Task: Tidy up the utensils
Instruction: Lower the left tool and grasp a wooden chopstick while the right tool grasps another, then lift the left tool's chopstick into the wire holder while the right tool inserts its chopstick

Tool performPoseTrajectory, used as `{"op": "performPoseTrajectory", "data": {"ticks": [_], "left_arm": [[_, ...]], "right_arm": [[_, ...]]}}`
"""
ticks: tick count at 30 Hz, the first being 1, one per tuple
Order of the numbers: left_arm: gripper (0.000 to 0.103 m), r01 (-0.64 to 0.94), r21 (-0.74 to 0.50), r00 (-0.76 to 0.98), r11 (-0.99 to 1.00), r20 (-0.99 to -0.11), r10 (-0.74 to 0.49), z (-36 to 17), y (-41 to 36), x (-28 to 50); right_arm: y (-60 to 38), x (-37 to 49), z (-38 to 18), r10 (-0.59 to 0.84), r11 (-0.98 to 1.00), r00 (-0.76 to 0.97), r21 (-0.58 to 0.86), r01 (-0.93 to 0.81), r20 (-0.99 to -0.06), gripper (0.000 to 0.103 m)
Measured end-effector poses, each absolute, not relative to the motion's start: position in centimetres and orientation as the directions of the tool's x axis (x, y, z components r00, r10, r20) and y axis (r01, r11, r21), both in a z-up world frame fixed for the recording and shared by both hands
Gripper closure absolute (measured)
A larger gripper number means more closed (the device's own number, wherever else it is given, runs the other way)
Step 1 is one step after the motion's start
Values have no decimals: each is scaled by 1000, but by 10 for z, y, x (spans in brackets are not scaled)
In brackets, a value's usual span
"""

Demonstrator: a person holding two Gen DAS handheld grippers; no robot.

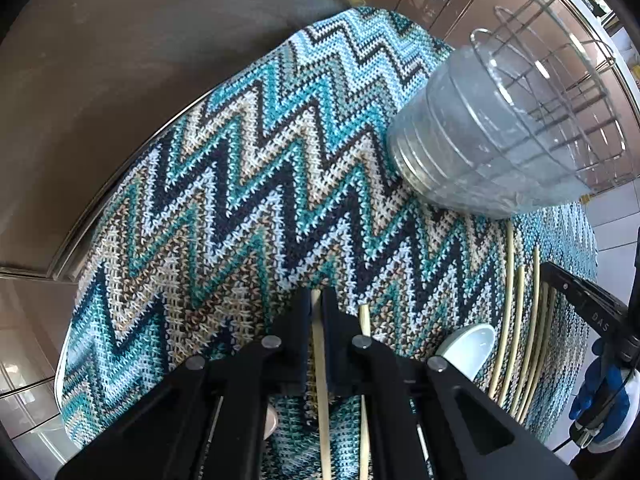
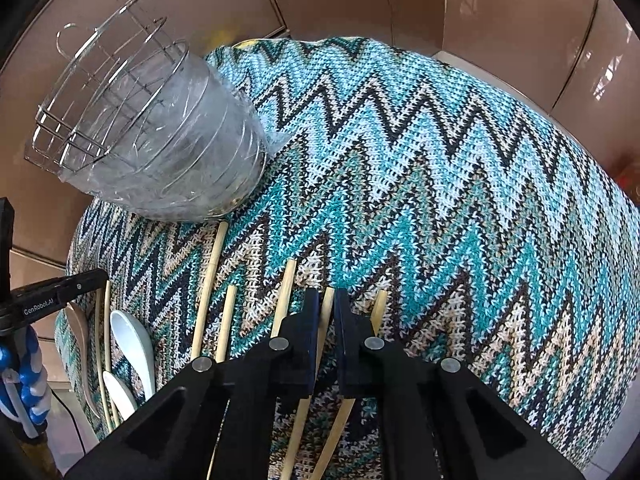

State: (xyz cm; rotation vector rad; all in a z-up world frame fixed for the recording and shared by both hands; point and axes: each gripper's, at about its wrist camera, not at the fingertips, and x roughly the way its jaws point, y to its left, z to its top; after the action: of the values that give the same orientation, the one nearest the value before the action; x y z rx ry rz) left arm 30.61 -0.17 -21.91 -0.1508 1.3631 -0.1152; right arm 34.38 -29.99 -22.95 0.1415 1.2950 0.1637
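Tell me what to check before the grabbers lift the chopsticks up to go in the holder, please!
1. Left gripper shut on a chopstick: ok, one stick sits between its pads.
2. Right gripper shut on a chopstick: ok.
3. Only one stick per gripper: ok on the left; cannot tell on the right, neighbours lie very close.
4. Wire holder with its clear plastic liner ready to receive: cannot tell, the fisheye views leave its tilt and opening unclear.
5. White spoons out of the way: ok, they lie between the two grippers, untouched.
6. Knitted cloth flat under the sticks: ok.
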Motion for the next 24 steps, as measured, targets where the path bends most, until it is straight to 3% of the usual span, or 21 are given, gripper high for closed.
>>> {"op": "performPoseTrajectory", "data": {"ticks": [11,24], "left_arm": [[98,45,-184,386,982,-903,-187,-151,4,251],[98,106,-223,597,969,-765,-241,-56,16,172]], "right_arm": [[-310,307,-167,248,968,402,238,-75,-881,97],[-300,192,-79,271,962,588,229,-146,-762,98]]}}
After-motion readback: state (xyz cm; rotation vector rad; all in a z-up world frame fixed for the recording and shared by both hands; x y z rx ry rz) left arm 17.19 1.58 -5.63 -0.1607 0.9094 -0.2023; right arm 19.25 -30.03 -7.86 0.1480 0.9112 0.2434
